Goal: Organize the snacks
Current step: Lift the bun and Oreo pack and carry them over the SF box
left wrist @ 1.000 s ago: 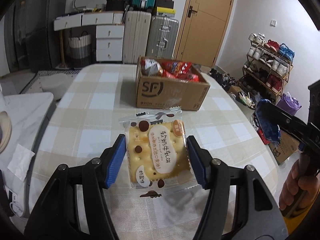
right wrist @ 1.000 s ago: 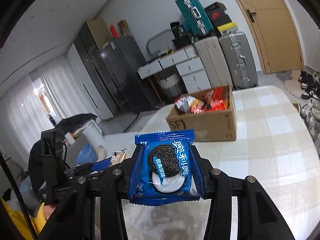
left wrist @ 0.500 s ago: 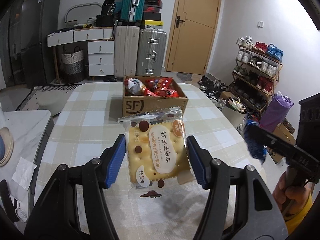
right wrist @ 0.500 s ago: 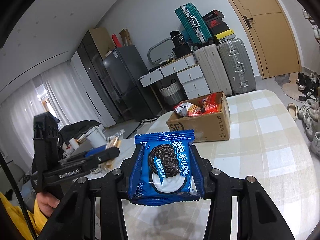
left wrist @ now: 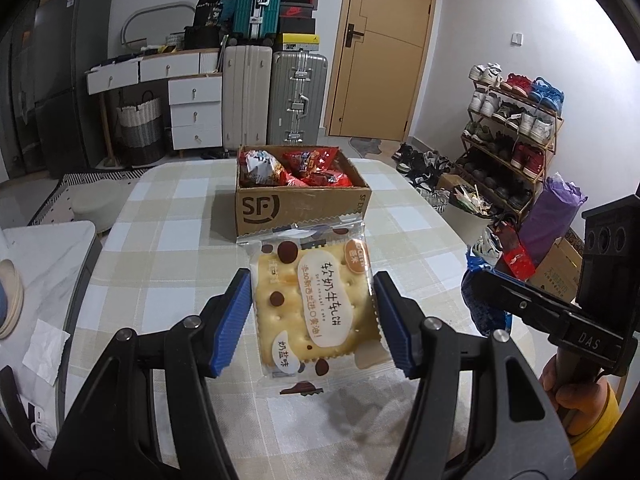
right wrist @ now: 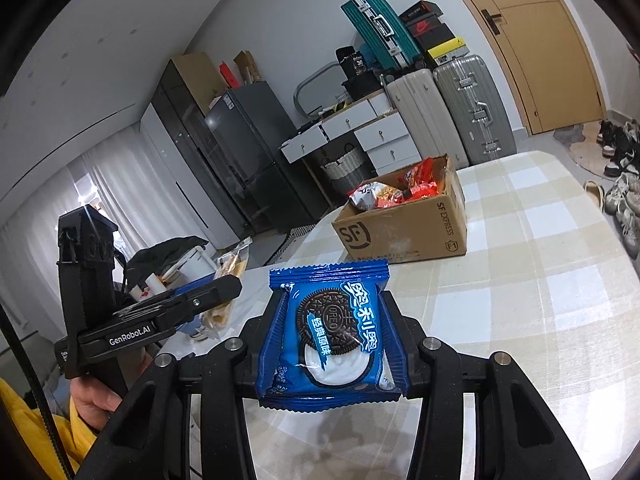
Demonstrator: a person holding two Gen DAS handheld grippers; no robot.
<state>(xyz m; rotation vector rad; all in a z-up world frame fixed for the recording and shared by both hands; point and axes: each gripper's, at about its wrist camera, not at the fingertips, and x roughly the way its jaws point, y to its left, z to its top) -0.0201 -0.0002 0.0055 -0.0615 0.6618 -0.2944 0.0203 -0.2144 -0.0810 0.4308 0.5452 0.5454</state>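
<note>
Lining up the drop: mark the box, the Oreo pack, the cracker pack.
box [left wrist: 300, 210], left wrist view, front wall.
Oreo pack [right wrist: 334, 330], right wrist view, printed cookie.
cracker pack [left wrist: 316, 304], left wrist view, label.

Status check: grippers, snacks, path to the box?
Left gripper shut on yellow cracker packet. Right gripper shut on blue Oreo packet. Brown cardboard box open, unobstructed.

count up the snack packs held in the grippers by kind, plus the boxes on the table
cracker pack, held in left gripper: 1
blue Oreo pack, held in right gripper: 1
cardboard box of snacks on the table: 1
total: 3
</note>
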